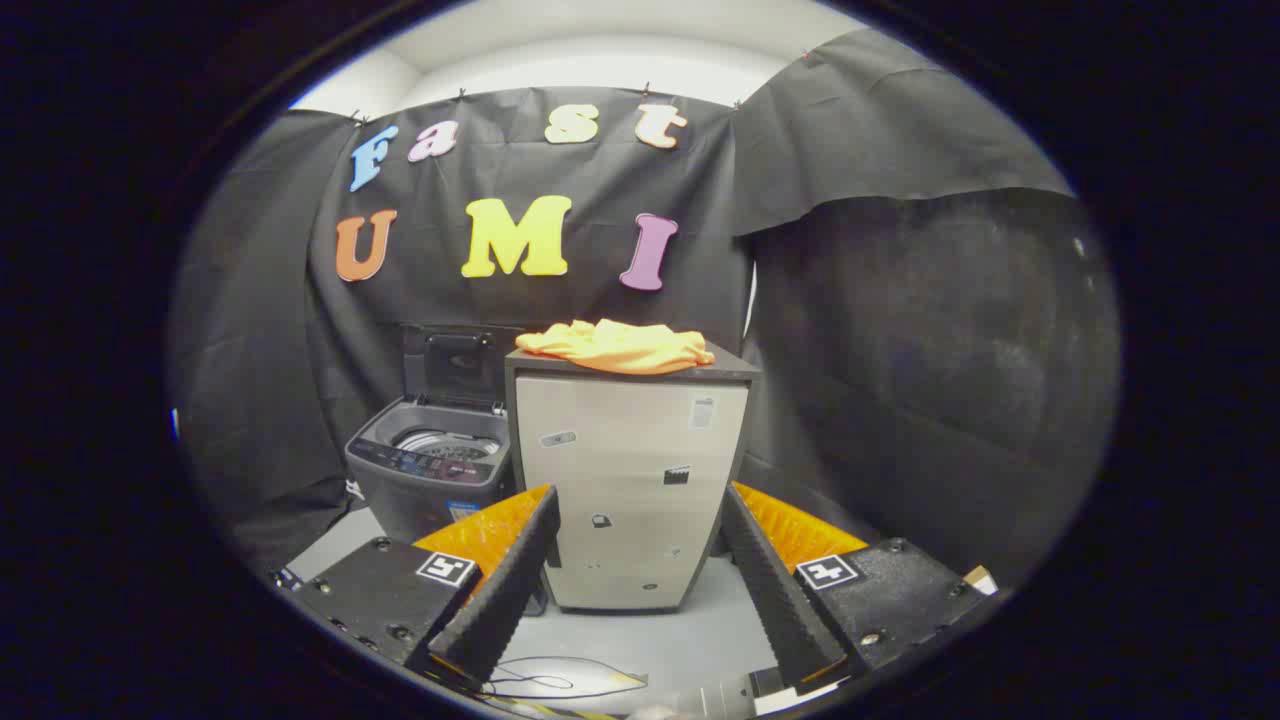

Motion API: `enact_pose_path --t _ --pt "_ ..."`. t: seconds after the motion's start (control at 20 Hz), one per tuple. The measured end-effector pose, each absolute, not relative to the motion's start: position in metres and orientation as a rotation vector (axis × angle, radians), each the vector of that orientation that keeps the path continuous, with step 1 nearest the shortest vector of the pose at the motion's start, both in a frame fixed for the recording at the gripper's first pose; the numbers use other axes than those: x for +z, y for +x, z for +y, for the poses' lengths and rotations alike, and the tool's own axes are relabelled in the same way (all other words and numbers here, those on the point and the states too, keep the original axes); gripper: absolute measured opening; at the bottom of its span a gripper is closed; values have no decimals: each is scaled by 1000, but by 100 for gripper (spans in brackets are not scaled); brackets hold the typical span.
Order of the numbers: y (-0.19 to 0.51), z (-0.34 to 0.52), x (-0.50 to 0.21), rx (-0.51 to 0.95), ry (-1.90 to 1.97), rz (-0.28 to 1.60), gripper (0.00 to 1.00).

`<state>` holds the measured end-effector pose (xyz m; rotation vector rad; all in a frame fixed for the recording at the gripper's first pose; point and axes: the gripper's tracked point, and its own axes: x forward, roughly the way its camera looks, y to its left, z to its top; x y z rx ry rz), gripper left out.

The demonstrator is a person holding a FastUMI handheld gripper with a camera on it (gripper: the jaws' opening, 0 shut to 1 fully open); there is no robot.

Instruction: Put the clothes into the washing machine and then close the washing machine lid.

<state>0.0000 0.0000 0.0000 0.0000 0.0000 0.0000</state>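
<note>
An orange garment (pixel 617 345) lies crumpled on top of a pale cabinet (pixel 630 480), well beyond my fingers. To the cabinet's left stands a grey top-loading washing machine (pixel 425 470) with its lid (pixel 455 365) raised upright against the wall and the drum showing. My gripper (pixel 640 570) is open, its two fingers spread wide with nothing between them, and the cabinet's front shows in the gap.
Black cloth walls close in behind and on both sides. A grey floor (pixel 660 640) runs under the cabinet, with a thin cable (pixel 540 685) lying on it near my fingers. The cabinet stands tight against the washing machine's right side.
</note>
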Motion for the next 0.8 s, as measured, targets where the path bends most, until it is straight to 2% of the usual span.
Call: enact_pose_path --t 0.8 --pt "-3 9 1 -10 20 12 100"
